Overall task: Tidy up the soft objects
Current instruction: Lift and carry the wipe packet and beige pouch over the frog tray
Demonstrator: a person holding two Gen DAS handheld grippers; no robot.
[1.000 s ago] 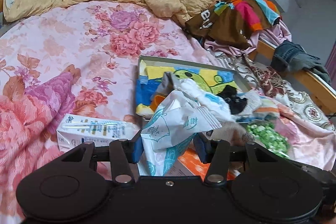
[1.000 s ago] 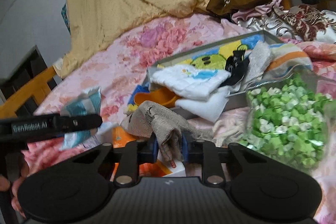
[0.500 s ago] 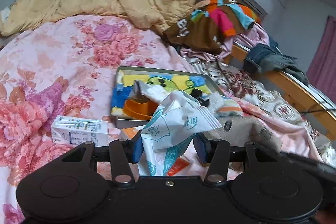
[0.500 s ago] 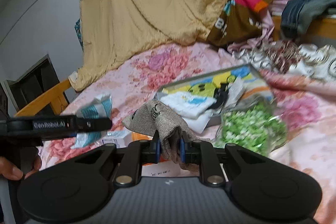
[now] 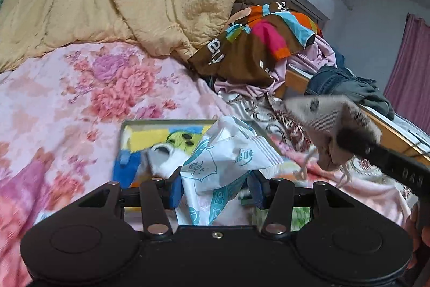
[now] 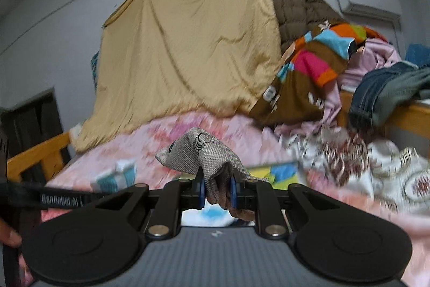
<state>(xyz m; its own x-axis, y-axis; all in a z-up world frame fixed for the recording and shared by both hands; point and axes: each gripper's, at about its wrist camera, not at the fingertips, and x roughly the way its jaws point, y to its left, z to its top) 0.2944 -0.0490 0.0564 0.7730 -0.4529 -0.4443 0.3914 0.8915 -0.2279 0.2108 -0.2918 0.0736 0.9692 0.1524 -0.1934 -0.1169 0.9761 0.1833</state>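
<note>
Left wrist: fingers (image 5: 215,187) clamp tissue pack (image 5: 228,155) | right fingers (image 6: 217,191) pinch burlap pouch (image 6: 199,152)

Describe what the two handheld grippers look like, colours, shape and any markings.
Both are matte black, each with two round discs, angled link bars with silver rivets, and blue finger pads. The right gripper has a ribbed grey centre panel; the left gripper shows white lettering along its side, blurred.
</note>
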